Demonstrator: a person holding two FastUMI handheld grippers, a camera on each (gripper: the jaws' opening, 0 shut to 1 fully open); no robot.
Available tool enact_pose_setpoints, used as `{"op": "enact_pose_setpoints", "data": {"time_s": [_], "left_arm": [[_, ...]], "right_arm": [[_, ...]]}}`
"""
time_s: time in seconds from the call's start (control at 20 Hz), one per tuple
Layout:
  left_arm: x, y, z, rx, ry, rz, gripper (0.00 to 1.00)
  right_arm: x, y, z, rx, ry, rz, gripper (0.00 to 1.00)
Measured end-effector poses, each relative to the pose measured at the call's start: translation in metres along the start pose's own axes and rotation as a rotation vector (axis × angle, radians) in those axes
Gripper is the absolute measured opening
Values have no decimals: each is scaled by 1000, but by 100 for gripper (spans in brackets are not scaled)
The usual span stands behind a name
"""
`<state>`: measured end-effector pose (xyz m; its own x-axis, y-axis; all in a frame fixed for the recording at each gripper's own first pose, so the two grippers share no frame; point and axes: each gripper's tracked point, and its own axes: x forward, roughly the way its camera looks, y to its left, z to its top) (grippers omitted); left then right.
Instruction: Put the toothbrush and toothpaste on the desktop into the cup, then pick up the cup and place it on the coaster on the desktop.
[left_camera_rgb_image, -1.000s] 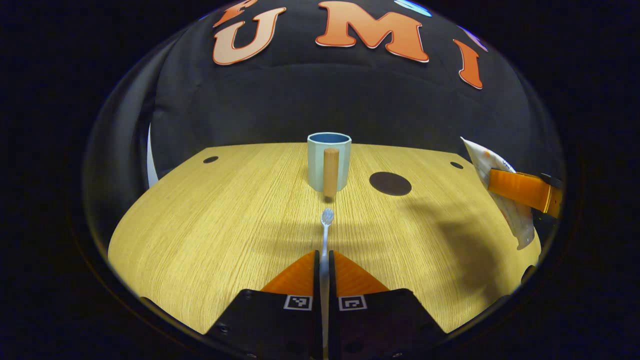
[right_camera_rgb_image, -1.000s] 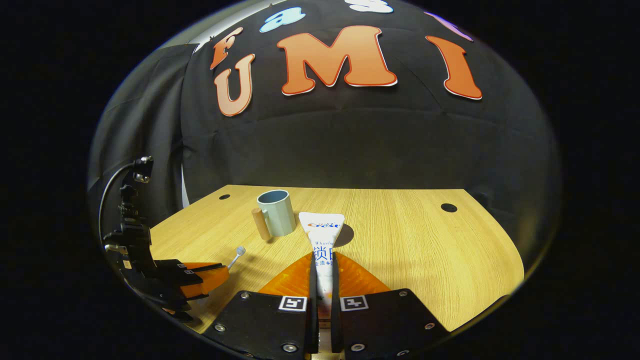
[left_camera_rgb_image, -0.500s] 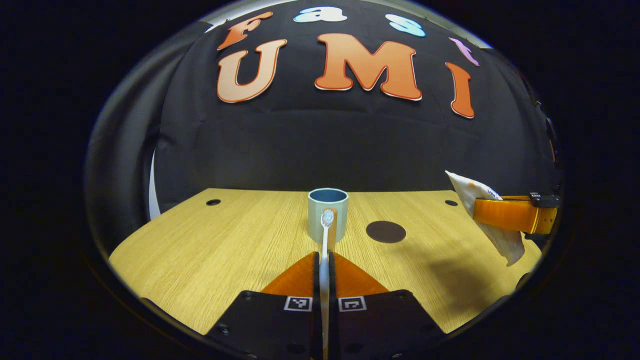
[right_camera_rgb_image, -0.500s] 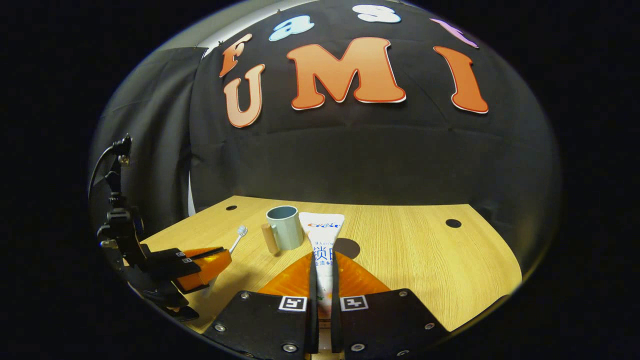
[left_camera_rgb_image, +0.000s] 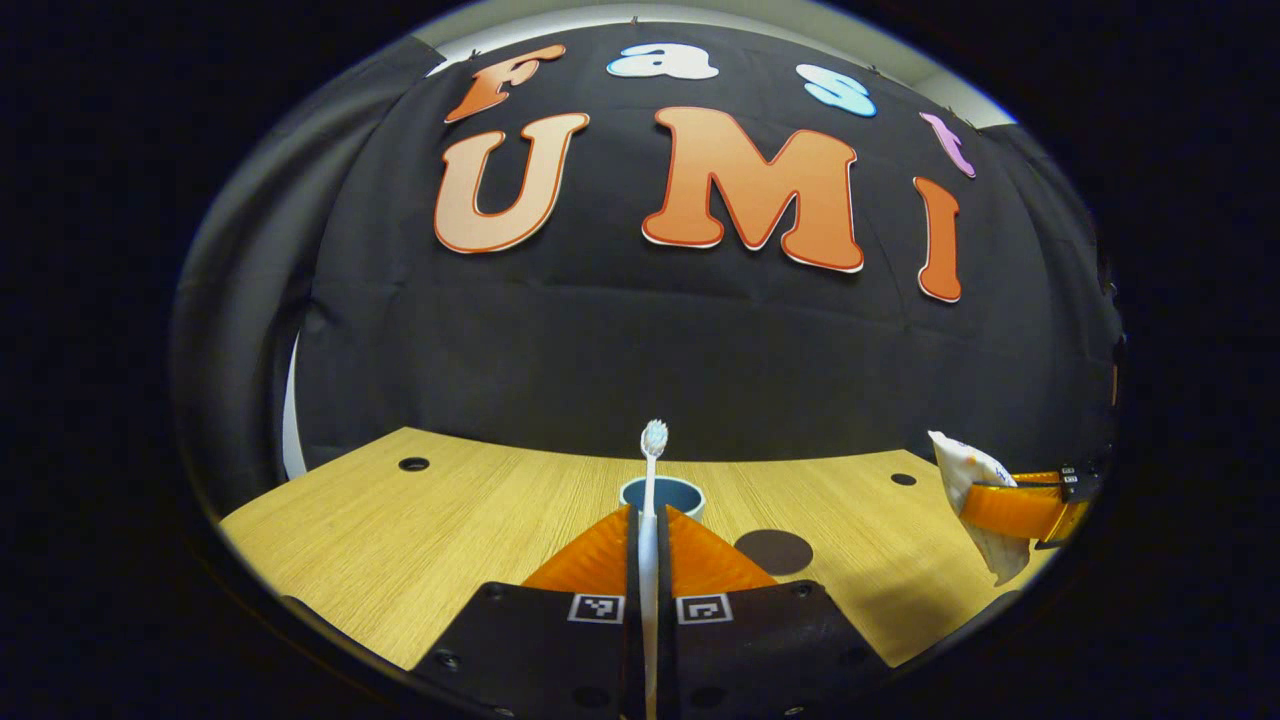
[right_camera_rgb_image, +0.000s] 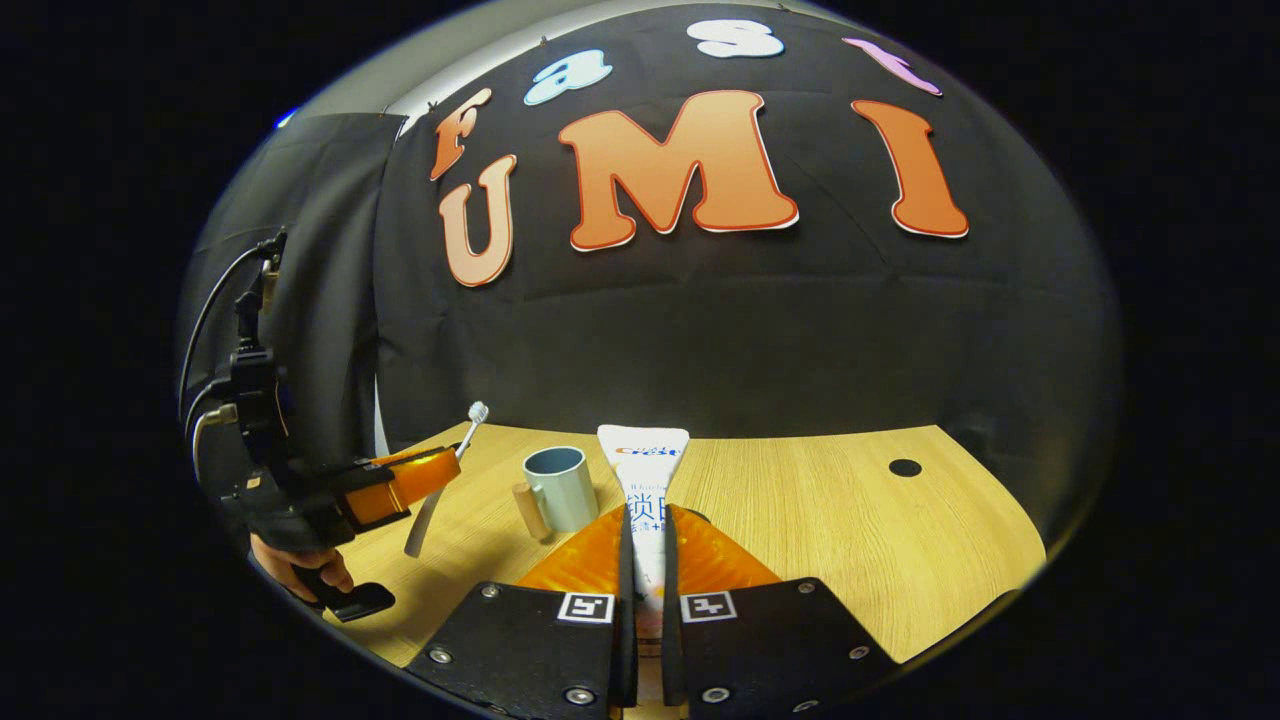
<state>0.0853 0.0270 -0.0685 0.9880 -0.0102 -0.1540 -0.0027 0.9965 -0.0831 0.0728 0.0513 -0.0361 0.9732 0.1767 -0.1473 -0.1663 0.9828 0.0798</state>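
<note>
Both grippers aloft near the cup (right_camera_rgb_image: 560, 487), left gripper (left_camera_rgb_image: 648, 520) clenched on toothbrush (left_camera_rgb_image: 652, 470), right gripper (right_camera_rgb_image: 646, 525) clenched on toothpaste (right_camera_rgb_image: 643, 465); best to tip brush handle-down, centred above the rim, before releasing.

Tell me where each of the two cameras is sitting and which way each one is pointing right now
Left gripper view: rides the left gripper, facing the back wall over the desk; its own fingers pinch the toothbrush before the cup.
Right gripper view: rides the right gripper, facing the wall; its fingers hold the toothpaste; a hand shows at left.
Shared: cup, desk, coaster, each other's gripper.
</note>
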Motion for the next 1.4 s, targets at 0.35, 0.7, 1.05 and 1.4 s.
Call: {"op": "enact_pose_setpoints", "data": {"time_s": [0.35,0.7,1.05,1.4], "left_arm": [[63,-11,39,-16,-89,-46,4],[112,-24,56,-60,-144,-119,4],[141,-17,57,-62,-168,-188,4],[164,-12,31,-71,-142,-224,4]], "right_arm": [[10,-19,13,19,-25,-20,10],[17,-32,27,6,-58,-46,10],[28,-29,30,11,-61,-41,10],[40,-17,32,11,-60,-21,10]]}}
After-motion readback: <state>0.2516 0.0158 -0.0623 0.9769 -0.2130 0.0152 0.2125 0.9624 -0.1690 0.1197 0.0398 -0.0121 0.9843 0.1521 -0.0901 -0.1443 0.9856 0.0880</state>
